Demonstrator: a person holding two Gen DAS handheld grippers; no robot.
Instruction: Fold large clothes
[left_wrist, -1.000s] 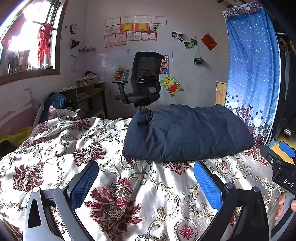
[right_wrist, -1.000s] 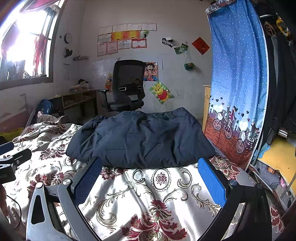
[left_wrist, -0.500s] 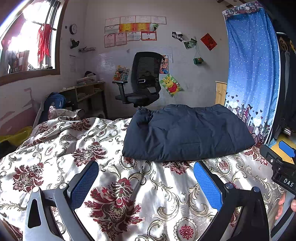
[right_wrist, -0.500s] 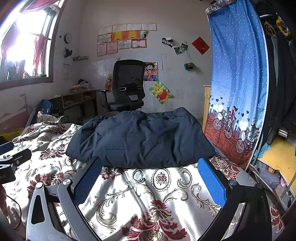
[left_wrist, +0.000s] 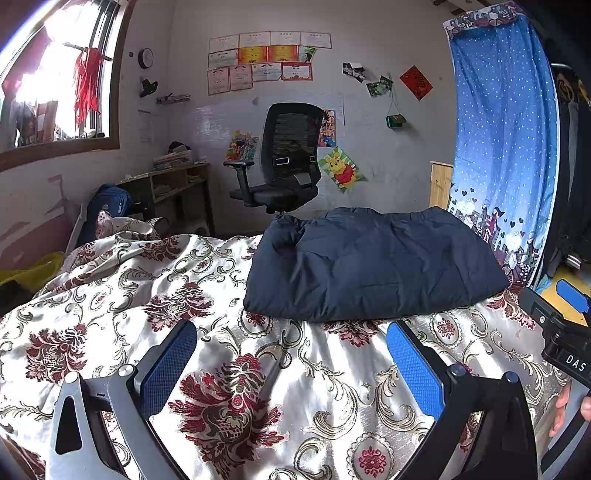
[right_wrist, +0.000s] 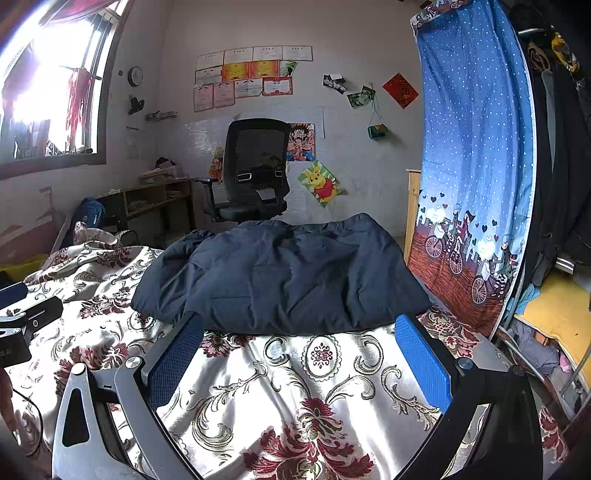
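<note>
A dark navy padded garment (left_wrist: 373, 262) lies folded into a thick rectangle on the floral bedspread (left_wrist: 207, 295), toward the far right side of the bed. It also fills the middle of the right wrist view as the same garment (right_wrist: 284, 273). My left gripper (left_wrist: 291, 350) hovers over the bedspread short of the garment's near edge, open and empty. My right gripper (right_wrist: 299, 347) is open too, its blue pads on either side of the garment's near edge, holding nothing. Each view catches the other gripper's body at its edge.
A blue printed curtain (right_wrist: 476, 184) hangs close along the bed's right side. Beyond the bed stand a black office chair (left_wrist: 288, 162) and a low wooden shelf (left_wrist: 166, 188). A person's fingers (left_wrist: 569, 406) show at the lower right.
</note>
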